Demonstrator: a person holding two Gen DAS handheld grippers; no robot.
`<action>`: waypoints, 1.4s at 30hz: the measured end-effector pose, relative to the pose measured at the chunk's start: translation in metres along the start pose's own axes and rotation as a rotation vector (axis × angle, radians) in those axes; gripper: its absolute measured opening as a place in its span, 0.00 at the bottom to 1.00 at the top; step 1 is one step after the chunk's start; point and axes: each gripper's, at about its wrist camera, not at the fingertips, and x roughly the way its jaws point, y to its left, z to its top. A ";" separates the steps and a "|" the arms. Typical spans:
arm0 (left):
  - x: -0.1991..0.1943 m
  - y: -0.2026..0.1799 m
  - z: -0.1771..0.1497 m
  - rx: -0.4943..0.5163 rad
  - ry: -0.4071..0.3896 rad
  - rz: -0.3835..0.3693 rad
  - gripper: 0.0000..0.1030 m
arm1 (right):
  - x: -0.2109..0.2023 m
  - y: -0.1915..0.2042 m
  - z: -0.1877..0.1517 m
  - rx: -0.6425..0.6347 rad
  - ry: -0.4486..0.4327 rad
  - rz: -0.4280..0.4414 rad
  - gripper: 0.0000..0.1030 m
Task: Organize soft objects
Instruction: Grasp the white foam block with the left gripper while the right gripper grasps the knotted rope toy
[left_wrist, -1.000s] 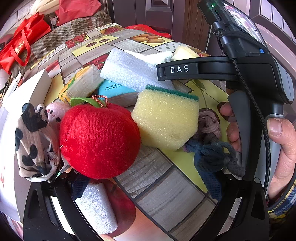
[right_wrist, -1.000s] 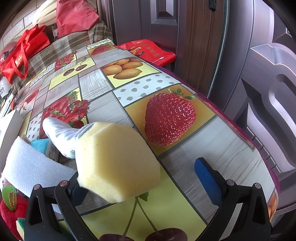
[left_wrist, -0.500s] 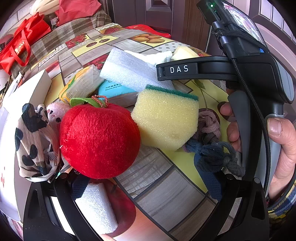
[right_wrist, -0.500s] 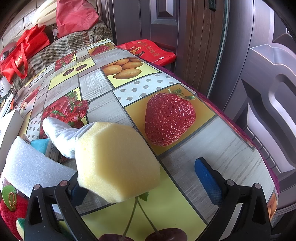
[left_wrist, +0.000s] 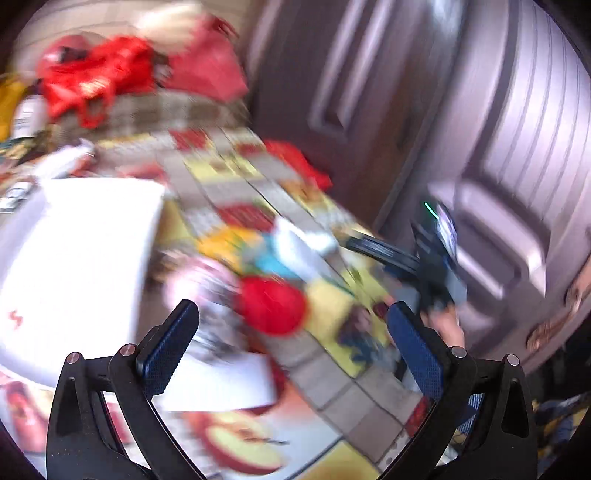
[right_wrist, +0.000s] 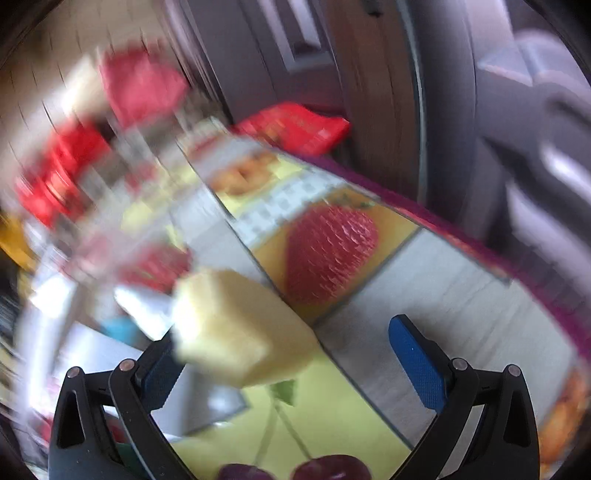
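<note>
Basically, the soft stuff sits clustered mid-table: red plush apple (left_wrist: 271, 310), pale yellow sponge (right_wrist: 236, 328), blue pack (left_wrist: 271, 264) and something pink behind, all smeared by motion blur, so contacts between them can't be judged. White box (left_wrist: 74, 266) sits just left of the pile; likely the bin, hence parked within reach. Left gripper (left_wrist: 295, 347) is spread wide, nothing between its pads, raised above the apple. Right gripper (right_wrist: 288, 362) is likewise spread; sponge lies against or just ahead of its left finger (right_wrist: 159, 373), not pinched. Fruit-print tablecloth (right_wrist: 424, 295) underneath. Other hand (left_wrist: 447, 325) shows in the left view, holding the right tool.
</note>
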 end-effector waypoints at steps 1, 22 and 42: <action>-0.015 0.012 0.002 -0.014 -0.038 0.015 1.00 | -0.008 -0.010 0.000 0.050 -0.043 0.114 1.00; 0.035 0.025 -0.063 0.094 0.261 0.189 1.00 | -0.083 0.032 -0.065 -0.612 0.082 0.433 1.00; 0.044 0.006 -0.052 0.117 0.216 0.170 0.99 | -0.061 0.066 -0.113 -0.841 0.196 0.346 0.88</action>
